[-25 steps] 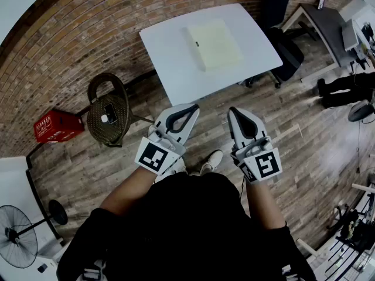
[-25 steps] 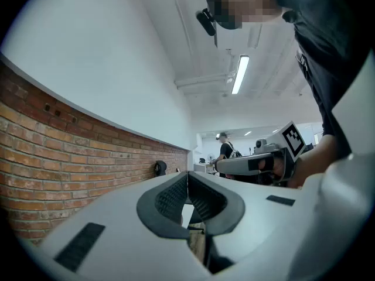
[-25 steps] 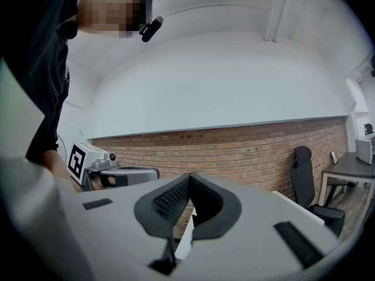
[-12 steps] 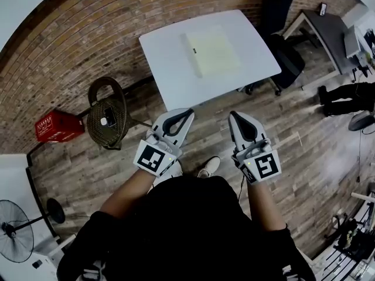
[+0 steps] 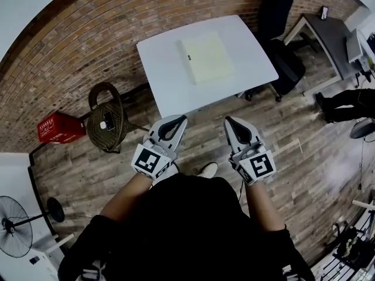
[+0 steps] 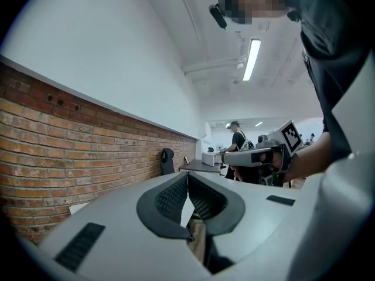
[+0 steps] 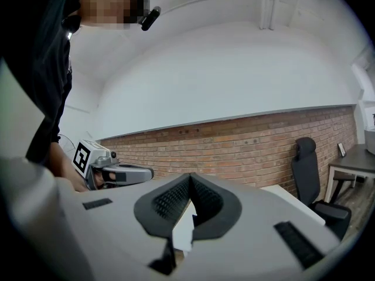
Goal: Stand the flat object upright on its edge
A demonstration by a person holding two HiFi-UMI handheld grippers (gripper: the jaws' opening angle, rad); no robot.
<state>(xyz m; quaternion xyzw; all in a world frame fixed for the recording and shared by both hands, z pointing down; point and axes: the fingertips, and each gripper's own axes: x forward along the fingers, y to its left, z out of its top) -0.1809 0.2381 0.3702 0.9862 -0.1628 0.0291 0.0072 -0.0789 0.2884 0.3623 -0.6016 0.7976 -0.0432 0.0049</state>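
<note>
A flat pale-yellow pad (image 5: pixel 205 57) lies face down on the white table (image 5: pixel 164 69) ahead of me. My left gripper (image 5: pixel 181 119) hangs short of the table's near edge, jaws shut with nothing between them. Beside it my right gripper (image 5: pixel 227 121) is held the same way, shut and empty. In the left gripper view the left gripper (image 6: pixel 187 174) points at the brick wall, and the right gripper (image 6: pixel 225 157) shows off to its right. In the right gripper view the right gripper (image 7: pixel 190 176) faces the wall, with a strip of white table (image 7: pixel 288 199) beyond it.
A wicker chair (image 5: pixel 108 120) with a small device on its seat stands left of the table. A red crate (image 5: pixel 57 127) sits by the brick wall. A black office chair (image 5: pixel 282 45) and a grey desk (image 5: pixel 331 33) stand right. A fan (image 5: pixel 17 234) is lower left.
Both grippers have drifted slightly left and nearer to my body in the view; the table and pad have shifted a little left with the head's motion. Jaws stay shut.
</note>
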